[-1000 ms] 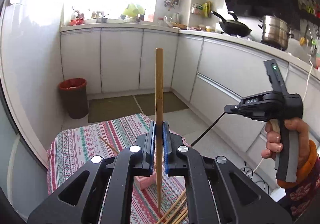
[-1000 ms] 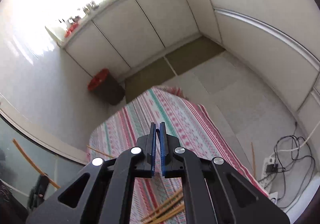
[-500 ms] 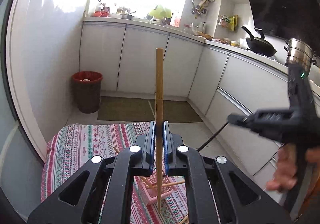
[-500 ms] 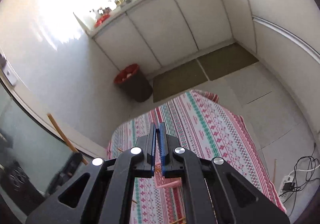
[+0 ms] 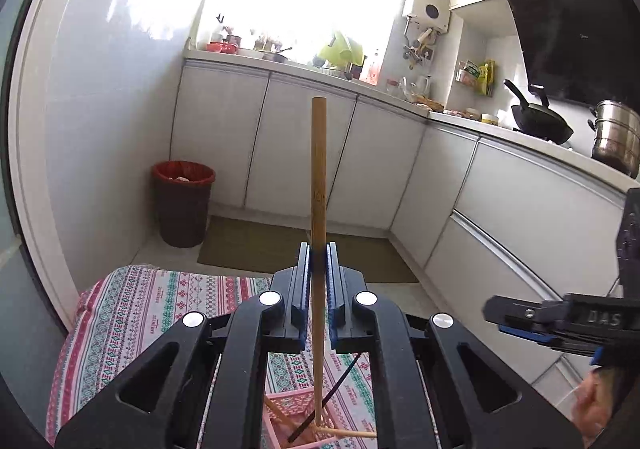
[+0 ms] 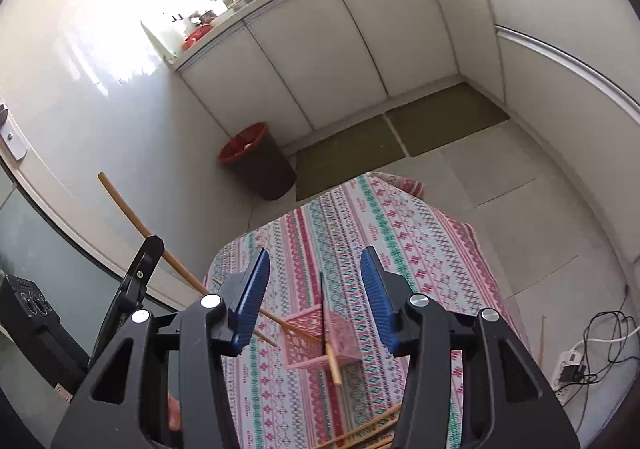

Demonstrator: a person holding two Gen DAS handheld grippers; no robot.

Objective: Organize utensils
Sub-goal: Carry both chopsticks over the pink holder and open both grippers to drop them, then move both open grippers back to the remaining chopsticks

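Your left gripper (image 5: 318,269) has its blue pads (image 5: 305,273) clamped tight on a bamboo chopstick (image 5: 319,177), held dead upright — the thick end sticks up well above the jaws and the thin end drops down into the pink basket (image 5: 292,415) right below. In the right wrist view that same chopstick (image 6: 136,223) shows as a long slanted stick running from the left gripper down to the basket rim.

Your right gripper (image 6: 316,301) is the opposite story: jaws spread wide apart, nothing between them, hanging above the pink basket (image 6: 308,345). You've got another chopstick (image 6: 333,363) leaning out of the basket's near corner, plus a thin dark stick (image 6: 321,301) standing in it. In the left view a dark stick (image 5: 340,389) leans in the basket too, with a bamboo one (image 5: 348,433) lying across its front edge.

The basket sits on the striped patterned tablecloth (image 6: 360,233). A few more loose chopsticks (image 6: 372,429) lie on the cloth at the near edge, just beside your right gripper's body.

Further out — a red-lined trash bin (image 5: 183,203) by the white cabinets (image 5: 296,153), floor mats (image 6: 400,137), a wok (image 5: 540,121) and steel pot (image 5: 616,137) on the counter, and a power strip with cables (image 6: 588,353) on the floor.
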